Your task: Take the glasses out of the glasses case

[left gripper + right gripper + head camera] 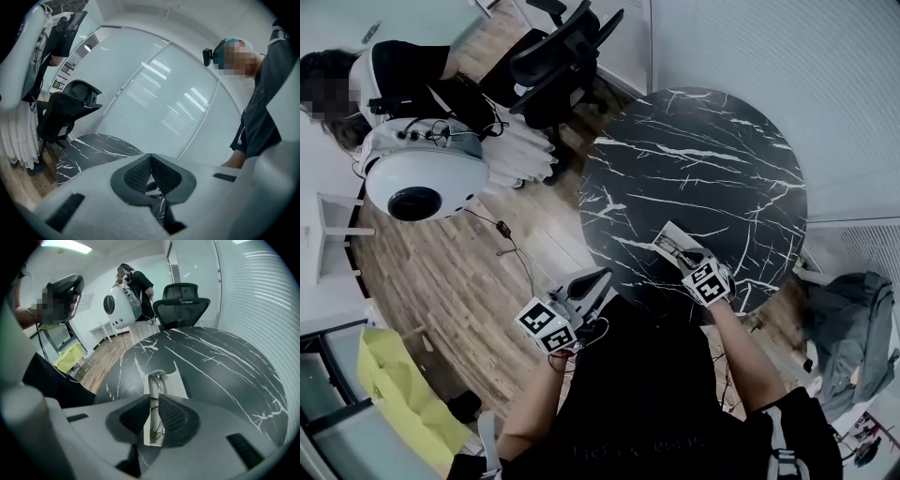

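Closest in, the right claw (153, 401) is clamped shut on the near end of the open case (180, 380), with its dark pads pressed against a thin pale wall from both sides. What looks like the glasses (154, 380), a run of thin metal wire, sits inside the case just past the claw tips, and the pads hide the nearer part. Case and claw are over the black marbled counter (712, 159), near the edge closest to the person. The left claw (151, 158) has its tips together and grips nothing. In the head view it hangs just off the counter's near edge, well apart from the case. A black chair (562, 52) stands beyond the counter. A yellow bag (394, 384) lies on the wood floor (441, 272) at left.
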Action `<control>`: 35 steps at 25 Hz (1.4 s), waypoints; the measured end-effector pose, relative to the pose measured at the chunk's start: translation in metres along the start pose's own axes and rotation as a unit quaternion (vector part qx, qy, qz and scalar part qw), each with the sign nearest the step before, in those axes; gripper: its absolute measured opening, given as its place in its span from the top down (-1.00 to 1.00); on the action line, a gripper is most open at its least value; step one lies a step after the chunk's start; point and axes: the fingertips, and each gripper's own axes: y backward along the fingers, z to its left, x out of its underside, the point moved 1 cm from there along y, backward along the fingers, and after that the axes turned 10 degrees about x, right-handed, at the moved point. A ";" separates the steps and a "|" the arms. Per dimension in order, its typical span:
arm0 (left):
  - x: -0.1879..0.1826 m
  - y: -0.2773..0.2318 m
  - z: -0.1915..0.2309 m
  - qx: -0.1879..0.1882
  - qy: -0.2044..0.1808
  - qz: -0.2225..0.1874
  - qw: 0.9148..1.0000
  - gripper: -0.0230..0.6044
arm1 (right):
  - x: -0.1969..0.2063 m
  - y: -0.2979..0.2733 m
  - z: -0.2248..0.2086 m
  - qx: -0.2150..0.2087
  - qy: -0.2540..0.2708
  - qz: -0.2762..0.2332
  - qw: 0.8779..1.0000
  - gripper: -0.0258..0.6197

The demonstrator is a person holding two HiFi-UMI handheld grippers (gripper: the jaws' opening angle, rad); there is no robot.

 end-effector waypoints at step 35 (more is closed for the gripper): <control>0.000 -0.012 -0.007 0.011 0.004 0.018 1.000 0.87 | 0.014 -0.025 -0.012 0.038 0.056 0.049 0.996 0.81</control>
